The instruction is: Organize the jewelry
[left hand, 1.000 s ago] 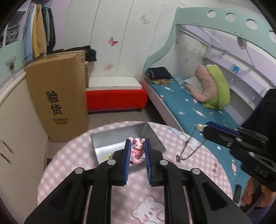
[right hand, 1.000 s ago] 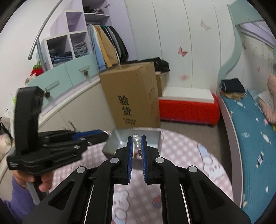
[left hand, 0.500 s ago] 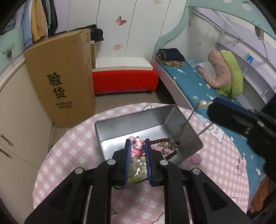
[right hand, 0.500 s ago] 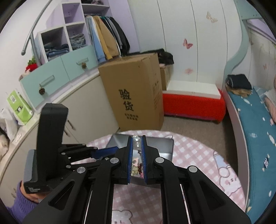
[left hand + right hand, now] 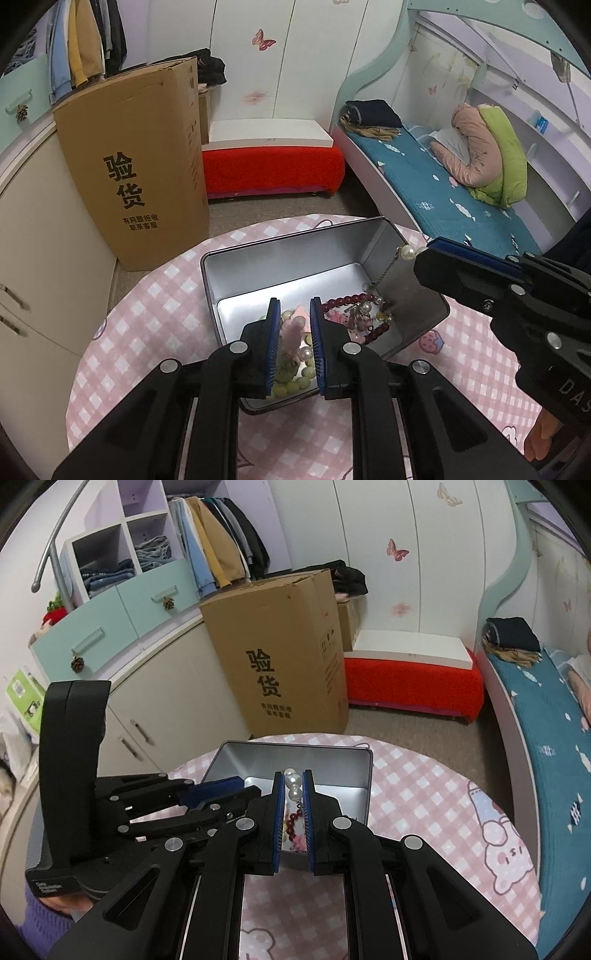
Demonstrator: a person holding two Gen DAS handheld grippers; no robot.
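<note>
I am lowering two pieces into the metal tin [image 5: 295, 254] at once, and I judge the step goes best if each hangs fully inside the walls before I let go. My right fingers [image 5: 294, 786] are clamped on the pearl end of a chain necklace [image 5: 408, 252]; from the left camera the pearls sit just above the tin's right wall and the chain [image 5: 384, 273] runs down over that wall into the pile. I would be carrying that end further toward the middle of the tin, so that the pearls are dropping inside and not onto the pink checked worktop [image 5: 147, 325].

My left fingers [image 5: 294, 347] are pointing down into the near end of the tin, their blue pads a narrow gap apart. A blurred pink charm [image 5: 291, 334] is sitting between them; I cannot tell whether the pads are pressing it or it is slipping free. Under them lie green beads [image 5: 291, 386] and a loose pearl; just right of them are dark red beads [image 5: 341, 301] and small charms. I would be opening these fingers only slightly and lifting straight up, so nothing snags and comes out with me. The two grippers are close together, so I am keeping them from knocking.
</note>
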